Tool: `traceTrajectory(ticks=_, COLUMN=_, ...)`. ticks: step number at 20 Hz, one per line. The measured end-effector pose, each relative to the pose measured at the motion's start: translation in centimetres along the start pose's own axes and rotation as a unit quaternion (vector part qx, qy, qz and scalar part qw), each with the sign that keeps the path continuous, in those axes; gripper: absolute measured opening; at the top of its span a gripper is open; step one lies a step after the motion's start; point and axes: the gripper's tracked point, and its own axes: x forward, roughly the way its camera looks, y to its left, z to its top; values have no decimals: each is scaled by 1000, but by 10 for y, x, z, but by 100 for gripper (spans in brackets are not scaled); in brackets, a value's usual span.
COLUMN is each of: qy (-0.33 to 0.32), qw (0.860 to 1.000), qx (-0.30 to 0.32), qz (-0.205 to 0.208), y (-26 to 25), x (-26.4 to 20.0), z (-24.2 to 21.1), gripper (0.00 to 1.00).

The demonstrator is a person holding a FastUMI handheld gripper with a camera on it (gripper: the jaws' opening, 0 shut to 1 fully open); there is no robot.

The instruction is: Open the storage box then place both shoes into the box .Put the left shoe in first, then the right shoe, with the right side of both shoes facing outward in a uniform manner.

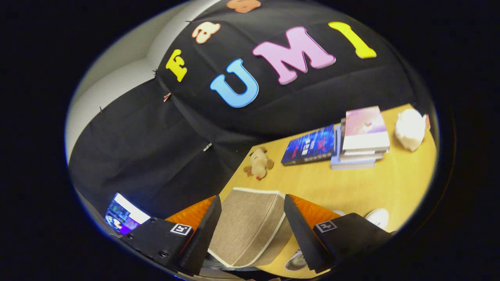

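Observation:
A beige fabric storage box (250, 230) with white piping stands on the wooden table (390, 183), its lid down. It appears in the gap between my fingers and just beyond them. My gripper (252, 198) is open and tilted, one finger on each side of the box, neither clearly pressing on it. Part of a white shoe (378, 217) lies on the table beyond the right finger. A piece of a second white shoe (295, 260) peeks out low beside the box, under that same finger.
At the back of the table lie a dark blue book (310, 145) and a stack of books (363, 136). A small plush dog (259, 163) sits near the table's left edge, a white fluffy toy (410, 128) at the far right. A lit screen (123, 214) glows beside the left finger.

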Motion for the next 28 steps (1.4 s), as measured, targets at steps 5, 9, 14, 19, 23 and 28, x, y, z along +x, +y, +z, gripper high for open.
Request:
traceTrajectory(ticks=5, qy=117, qw=982, qx=137, qz=61, y=-26, x=8, z=-83, gripper=97)
traceTrajectory(ticks=9, qy=180, qw=956, qx=210, qz=94, y=-39, x=20, z=-127, gripper=97)
traceTrajectory(ticks=14, qy=210, qw=920, qx=294, qz=149, y=-29, x=44, z=-141, gripper=97)
traceTrajectory(ticks=19, qy=232, qw=879, qx=360, qz=209, y=-24, x=41, z=-143, gripper=66)
traceTrajectory(ticks=23, qy=212, qw=887, qx=338, qz=234, y=-28, x=30, z=-140, gripper=12)
traceTrajectory(ticks=28, qy=185, qw=895, qx=320, qz=251, y=-4, x=13, z=-114, gripper=6)
